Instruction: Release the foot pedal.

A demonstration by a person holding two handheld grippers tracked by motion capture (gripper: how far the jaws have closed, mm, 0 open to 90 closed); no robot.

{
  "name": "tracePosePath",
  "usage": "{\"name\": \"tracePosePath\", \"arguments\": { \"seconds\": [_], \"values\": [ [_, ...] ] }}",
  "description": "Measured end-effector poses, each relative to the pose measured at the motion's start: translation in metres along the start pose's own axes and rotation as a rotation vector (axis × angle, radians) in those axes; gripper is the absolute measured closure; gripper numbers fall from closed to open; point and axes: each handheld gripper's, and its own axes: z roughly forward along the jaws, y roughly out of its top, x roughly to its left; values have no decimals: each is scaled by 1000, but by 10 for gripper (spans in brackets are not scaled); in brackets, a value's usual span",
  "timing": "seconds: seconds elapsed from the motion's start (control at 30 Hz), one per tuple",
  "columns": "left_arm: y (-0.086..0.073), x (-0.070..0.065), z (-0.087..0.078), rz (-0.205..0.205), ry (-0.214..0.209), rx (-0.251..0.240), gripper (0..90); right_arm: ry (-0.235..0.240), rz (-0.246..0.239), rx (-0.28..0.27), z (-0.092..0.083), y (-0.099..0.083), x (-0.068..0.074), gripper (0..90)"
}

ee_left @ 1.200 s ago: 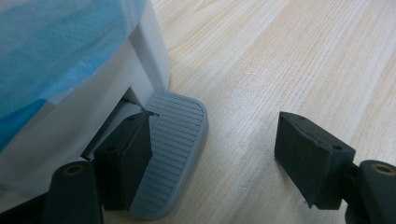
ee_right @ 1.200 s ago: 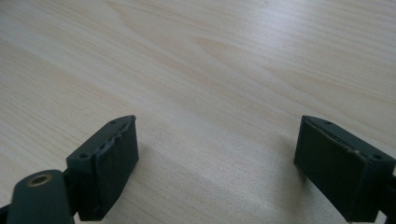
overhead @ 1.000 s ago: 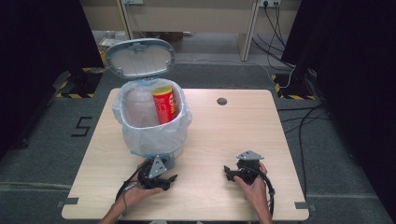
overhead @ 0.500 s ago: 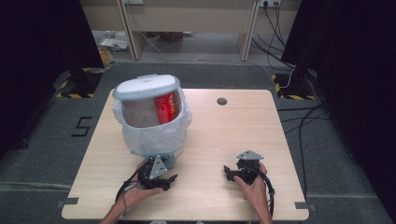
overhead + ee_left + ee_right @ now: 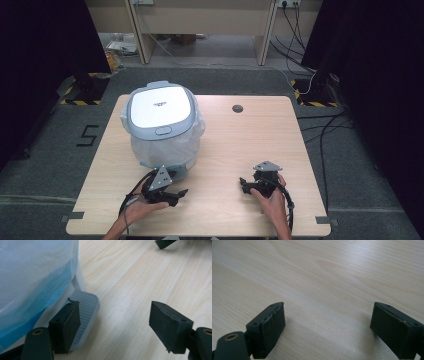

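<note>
Pedal bin lid logo is too small to read. Left gripper lies low beside the pedal, jaws wide, empty. Right gripper rests near right, jaws apart, empty.

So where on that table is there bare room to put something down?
The widest bare stretch of table lies between the pedal bin and the right edge, above the right gripper. It is crowded at the near left, where the left gripper sits by the bin's pedal.
</note>
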Motion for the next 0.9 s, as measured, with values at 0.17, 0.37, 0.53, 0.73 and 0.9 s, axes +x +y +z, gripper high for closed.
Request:
{"name": "tracePosePath", "arguments": {
  "seconds": [0.17, 0.37, 0.53, 0.73, 0.9],
  "values": [
    [0, 2, -9, -15, -6, -17, 244, 0, 1, 0, 0, 0, 0, 127],
    [-6, 8, -20, -33, -8, -14, 239, 0, 0, 0, 0, 0, 0, 127],
    [-13, 15, -29, -68, -5, -21, 234, 0, 0, 0, 0, 0, 0, 127],
    [-18, 22, -36, -103, 1, -21, 196, 0, 0, 0, 0, 0, 0, 127],
    [-20, 25, -40, -98, -8, -28, 178, 0, 0, 0, 0, 0, 0, 126]
  ]
}}
